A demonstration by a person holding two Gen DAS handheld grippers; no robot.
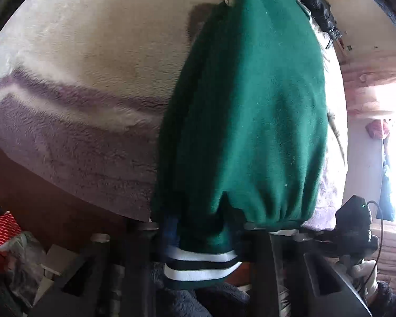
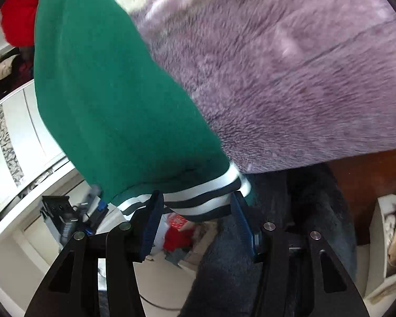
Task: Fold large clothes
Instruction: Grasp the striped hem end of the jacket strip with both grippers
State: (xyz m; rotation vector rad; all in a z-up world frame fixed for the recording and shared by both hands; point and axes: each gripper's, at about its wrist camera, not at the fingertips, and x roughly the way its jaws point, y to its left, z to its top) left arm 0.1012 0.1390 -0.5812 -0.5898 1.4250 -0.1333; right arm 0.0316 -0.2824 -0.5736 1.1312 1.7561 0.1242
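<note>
The dark green fleece garment [image 1: 245, 111] with a white-striped ribbed hem [image 2: 198, 200], pinched at lower centre by the left gripper [image 1: 198, 237] and the right gripper [image 2: 198, 211], wants even tension while laid flat on the plush lilac blanket [image 2: 290, 79].

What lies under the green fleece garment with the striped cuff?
Under the green fleece garment lies a cream and purple fluffy blanket. The part of the blanket directly beneath the garment is covered.

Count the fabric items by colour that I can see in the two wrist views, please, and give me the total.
Green, with a white and dark striped hem: 1, the green jacket
Purple and cream: 1, the fleecy blanket
Red: 1, the red garment at the upper left of the right wrist view
Total: 3
</note>
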